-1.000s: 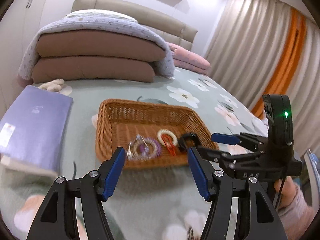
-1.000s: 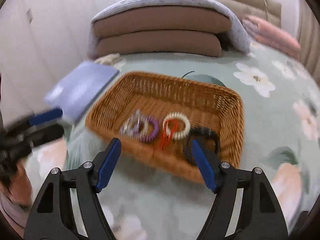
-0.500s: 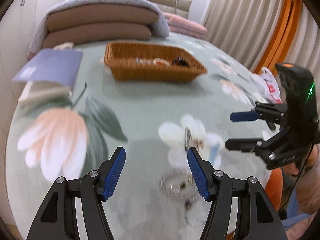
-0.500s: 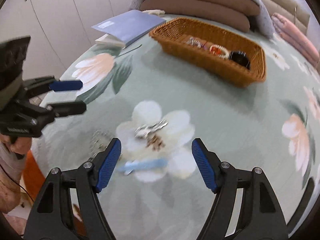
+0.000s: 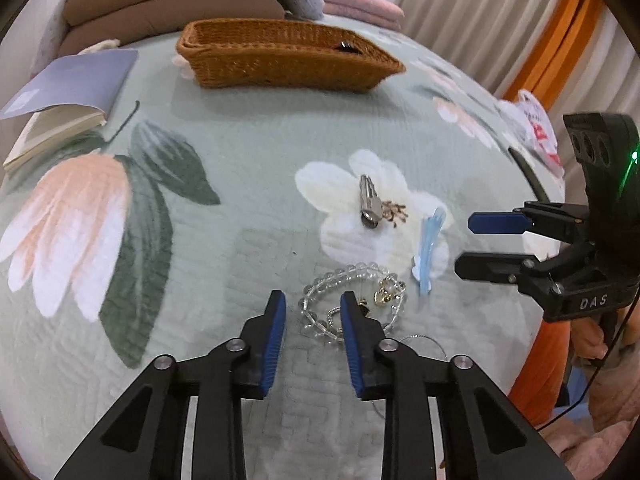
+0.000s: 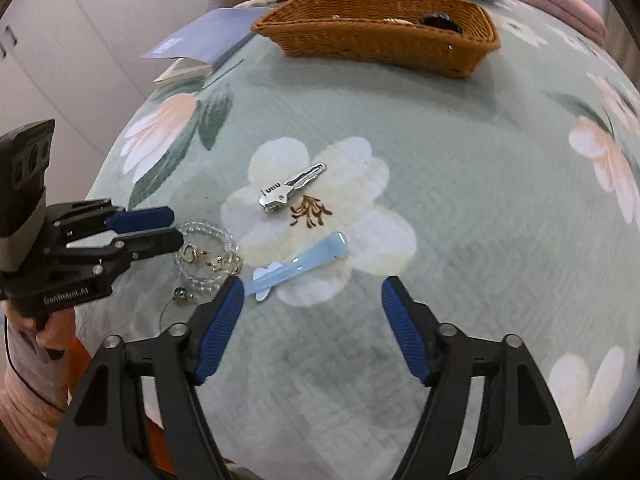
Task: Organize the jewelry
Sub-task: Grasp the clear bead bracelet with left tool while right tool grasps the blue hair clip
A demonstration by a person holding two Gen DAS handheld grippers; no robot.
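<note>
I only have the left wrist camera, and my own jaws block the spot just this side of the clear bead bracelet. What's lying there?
Observer: A small dark pendant on a thin wire, just beside the bead bracelet.
Operator: Is anything written on the silver clip?
Observer: Yes, the silver clip has raised letters on its wide end; they look like "miu".
Operator: I see one black thing in the basket. Anything else?
Observer: Over the basket rim, a cream beaded ring shows next to the black item.
</note>
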